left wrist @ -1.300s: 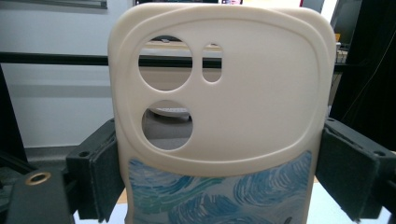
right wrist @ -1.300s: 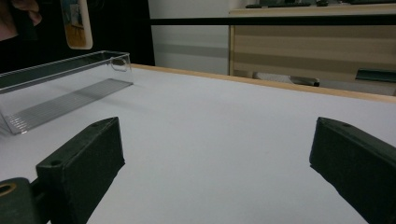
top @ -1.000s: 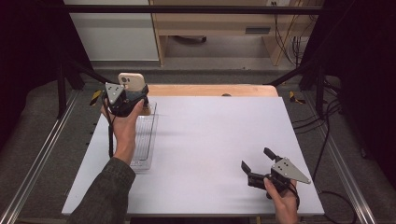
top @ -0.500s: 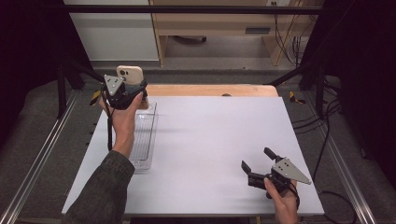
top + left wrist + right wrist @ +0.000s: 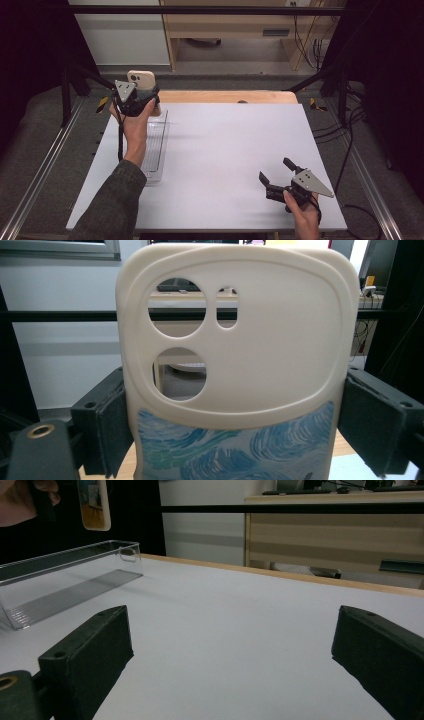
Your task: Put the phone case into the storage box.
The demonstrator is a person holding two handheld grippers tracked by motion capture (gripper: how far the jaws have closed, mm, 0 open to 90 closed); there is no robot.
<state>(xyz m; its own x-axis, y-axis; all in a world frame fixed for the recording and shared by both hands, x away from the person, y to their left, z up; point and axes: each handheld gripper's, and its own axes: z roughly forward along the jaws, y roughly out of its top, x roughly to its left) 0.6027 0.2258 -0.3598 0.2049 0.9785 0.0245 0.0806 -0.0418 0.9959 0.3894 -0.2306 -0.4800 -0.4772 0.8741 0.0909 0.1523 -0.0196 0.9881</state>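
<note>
Left claw (image 5: 142, 95) grips phone case (image 5: 141, 80) by its sides, upright, at 10 o'clock above clear tray (image 5: 156, 145), likely to lower it in | right claw (image 5: 276, 176) spread, idle on counter (image 5: 225, 145) at 5 o'clock

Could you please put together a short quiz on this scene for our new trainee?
1. True or false: the left tool is shut on the phone case.
2. Which container lies on the table under the left forearm? A) a wicker basket B) a clear tray C) a metal bowl
3. Fill in: the jaws of the right tool stand ____, with nothing between them.

Key: 1 true, as the pads press both of its edges; 2 B; 3 open.
</note>
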